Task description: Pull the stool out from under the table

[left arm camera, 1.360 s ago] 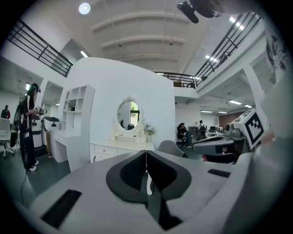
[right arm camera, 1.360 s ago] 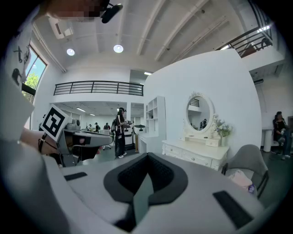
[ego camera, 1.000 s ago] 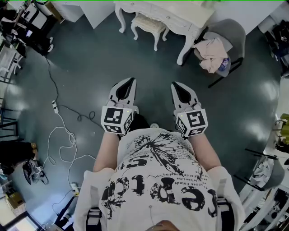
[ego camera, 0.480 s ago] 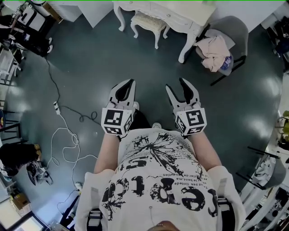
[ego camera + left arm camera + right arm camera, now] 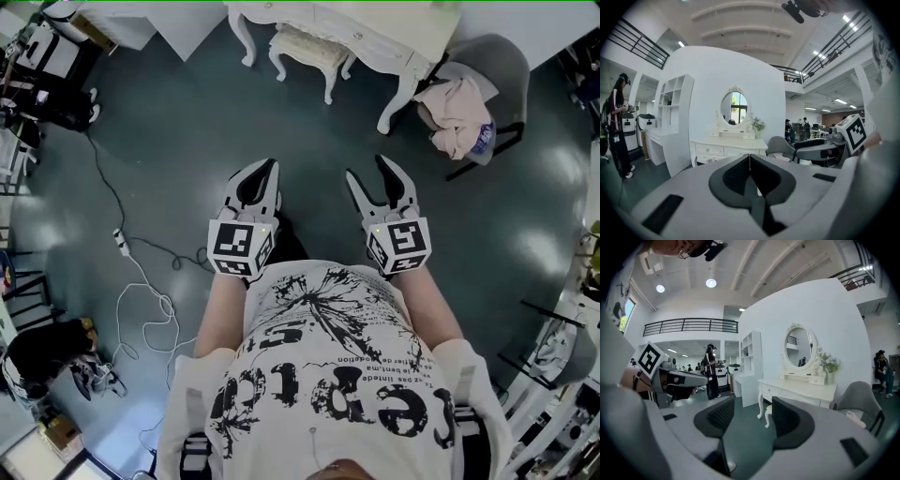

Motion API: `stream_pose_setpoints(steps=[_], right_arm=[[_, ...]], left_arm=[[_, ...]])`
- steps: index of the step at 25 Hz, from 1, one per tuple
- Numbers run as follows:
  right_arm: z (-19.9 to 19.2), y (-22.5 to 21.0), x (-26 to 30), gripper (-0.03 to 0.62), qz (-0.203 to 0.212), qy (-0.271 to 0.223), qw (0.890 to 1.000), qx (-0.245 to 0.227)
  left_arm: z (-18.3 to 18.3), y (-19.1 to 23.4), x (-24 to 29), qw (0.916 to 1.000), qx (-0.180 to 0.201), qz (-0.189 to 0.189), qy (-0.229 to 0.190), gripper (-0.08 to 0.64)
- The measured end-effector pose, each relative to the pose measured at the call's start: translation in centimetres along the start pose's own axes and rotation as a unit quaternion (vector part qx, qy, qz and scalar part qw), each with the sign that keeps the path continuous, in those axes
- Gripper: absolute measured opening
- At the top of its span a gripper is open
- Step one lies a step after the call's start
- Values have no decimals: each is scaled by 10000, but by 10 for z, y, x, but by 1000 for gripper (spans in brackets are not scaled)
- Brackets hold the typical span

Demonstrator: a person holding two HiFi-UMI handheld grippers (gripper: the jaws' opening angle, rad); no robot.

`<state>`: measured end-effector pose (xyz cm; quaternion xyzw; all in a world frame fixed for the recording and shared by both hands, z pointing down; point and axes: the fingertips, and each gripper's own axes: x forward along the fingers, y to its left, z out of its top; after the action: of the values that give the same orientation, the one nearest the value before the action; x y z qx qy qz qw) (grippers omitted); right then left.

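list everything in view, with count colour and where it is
white ornate dressing table: one, white, top of the head view
cream cushioned stool: one, cream, at the table's front between its legs
grey shell chair: one, grey, right of the table
pale pink cloth: one, pink, heaped on the chair
oval mirror: one, white frame, on the table
white power strip with cable: one, white, floor at left
left gripper: one, grey, jaws together, empty
right gripper: one, grey, jaws opening, nothing between them
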<state>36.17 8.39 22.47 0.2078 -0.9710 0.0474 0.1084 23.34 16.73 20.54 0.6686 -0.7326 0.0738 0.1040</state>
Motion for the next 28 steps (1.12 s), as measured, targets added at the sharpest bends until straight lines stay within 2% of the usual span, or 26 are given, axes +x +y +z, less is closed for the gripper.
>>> stream_pose_setpoints(steps=[3, 8, 14, 19, 22, 28], right_arm=[[5, -7, 53, 242, -122, 13, 9999, -101], [6, -19, 148, 242, -367, 168, 9989, 228], [13, -33, 254, 242, -910, 427, 9926, 680], [11, -46, 340, 242, -1591, 660, 9827, 674], [3, -57, 381, 242, -1957, 813, 9731, 902], [-21, -88, 438, 242, -2492, 924, 9565, 1201]], left_arm=[[8, 41, 40, 9997, -26, -242, -56, 20], [15, 118, 109, 9984, -64, -566, 25, 20], [26, 212, 184, 9933, -230, -1113, 210, 20], [41, 290, 245, 9849, -84, -1712, 245, 21], [46, 329, 278, 9788, 15, -2008, 412, 20], [19, 372, 340, 9681, 186, -2375, 776, 20]])
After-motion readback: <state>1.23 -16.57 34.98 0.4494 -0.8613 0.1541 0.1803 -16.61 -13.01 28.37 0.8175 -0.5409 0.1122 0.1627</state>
